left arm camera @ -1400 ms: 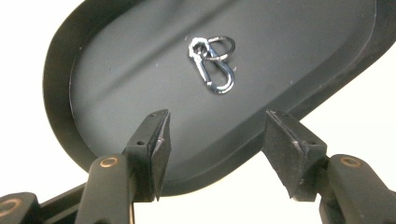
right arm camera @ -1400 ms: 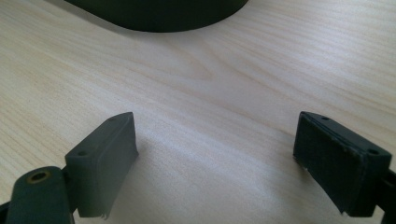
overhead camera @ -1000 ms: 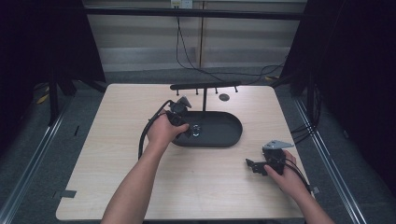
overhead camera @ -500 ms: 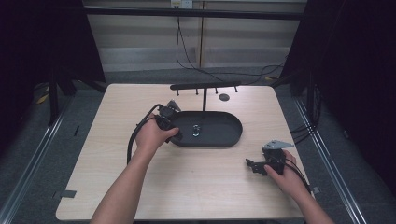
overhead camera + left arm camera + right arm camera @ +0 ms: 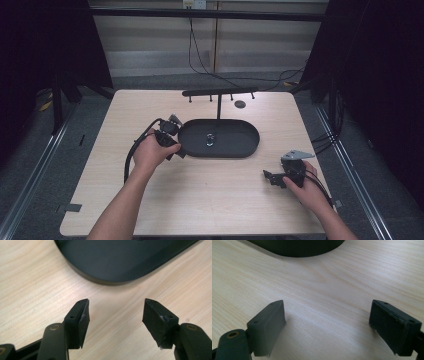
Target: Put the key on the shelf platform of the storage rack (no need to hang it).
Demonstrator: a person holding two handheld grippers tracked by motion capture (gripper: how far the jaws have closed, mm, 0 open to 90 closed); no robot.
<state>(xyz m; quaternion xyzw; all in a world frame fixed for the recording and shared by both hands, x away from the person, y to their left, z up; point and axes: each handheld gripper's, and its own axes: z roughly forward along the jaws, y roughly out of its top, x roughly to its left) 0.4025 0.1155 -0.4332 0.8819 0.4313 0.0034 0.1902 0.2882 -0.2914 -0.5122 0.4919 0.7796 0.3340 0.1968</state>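
Your two grippers on counter [image 5: 200, 200]. Left gripper [image 5: 172, 145] at left end of one black oval tray [image 5: 245, 145], fingers [image 5: 80, 315] released, empty. Right gripper [image 5: 272, 178] well apart, fingers [image 5: 268, 325] spread, empty. One small metal piece [image 5: 210, 139] in tray. One black rack [image 5: 218, 92] behind tray.

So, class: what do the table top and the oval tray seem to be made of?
Table top: looks like pale wood or wood-look laminate, matt, with grain lines running across it. Oval tray: black with a smooth, dull sheen and a raised rim; plastic or coated metal, can't tell which.
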